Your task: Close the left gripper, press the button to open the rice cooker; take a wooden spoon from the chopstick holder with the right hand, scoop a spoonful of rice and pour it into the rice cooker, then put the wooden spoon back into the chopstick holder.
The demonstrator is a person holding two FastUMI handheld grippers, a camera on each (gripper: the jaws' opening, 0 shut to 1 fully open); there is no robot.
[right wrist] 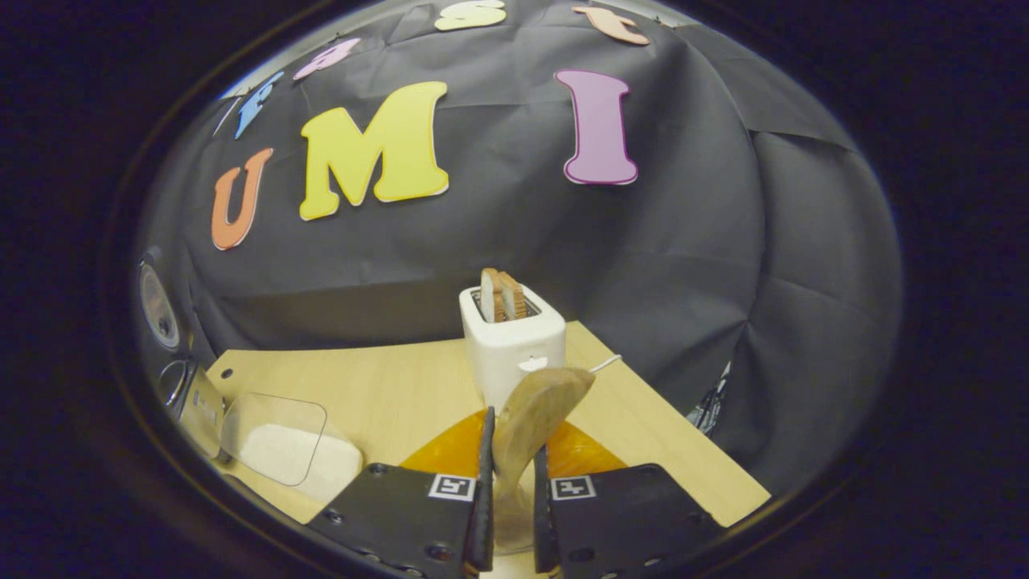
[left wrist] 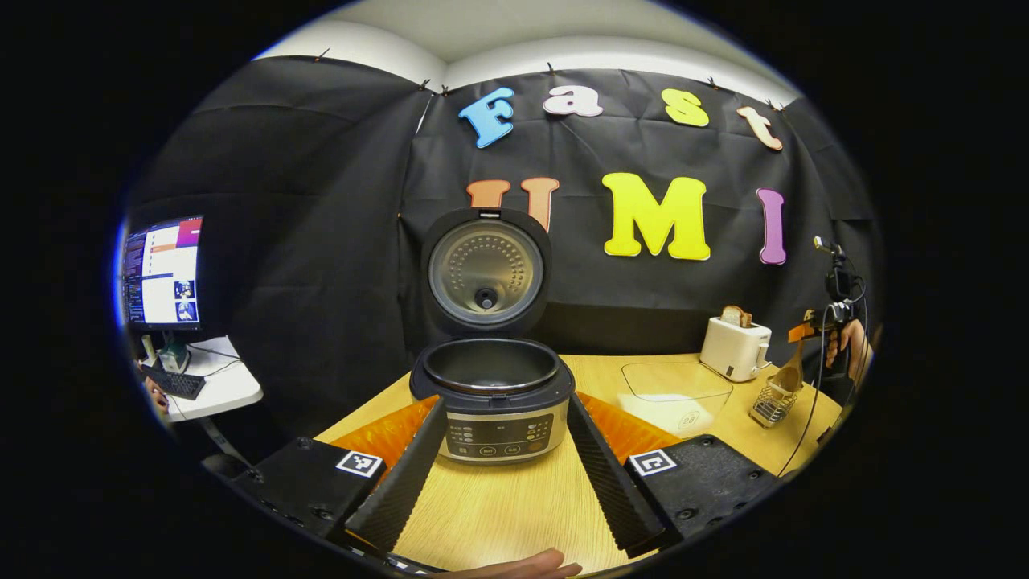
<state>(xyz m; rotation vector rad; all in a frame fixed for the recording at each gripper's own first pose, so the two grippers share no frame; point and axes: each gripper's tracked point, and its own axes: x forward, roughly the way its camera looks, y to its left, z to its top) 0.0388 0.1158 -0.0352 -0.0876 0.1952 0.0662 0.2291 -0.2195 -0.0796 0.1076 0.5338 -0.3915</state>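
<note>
The right gripper clamps both fingers on the wooden spoon — the toaster stands close behind it. The left gripper, jaws apart, faces the open rice cooker; the chopstick holder is beside the clear rice container.

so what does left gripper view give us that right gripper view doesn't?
Left gripper view alone: the rice cooker's control panel and open pot, a monitor, the wire chopstick holder, and the open left tool straddling the cooker.
Right gripper view alone: a close look at the right tool shut on the wooden spoon, bowl end up.
Both: rice cooker, toaster with bread, clear rice container, wooden table.
</note>
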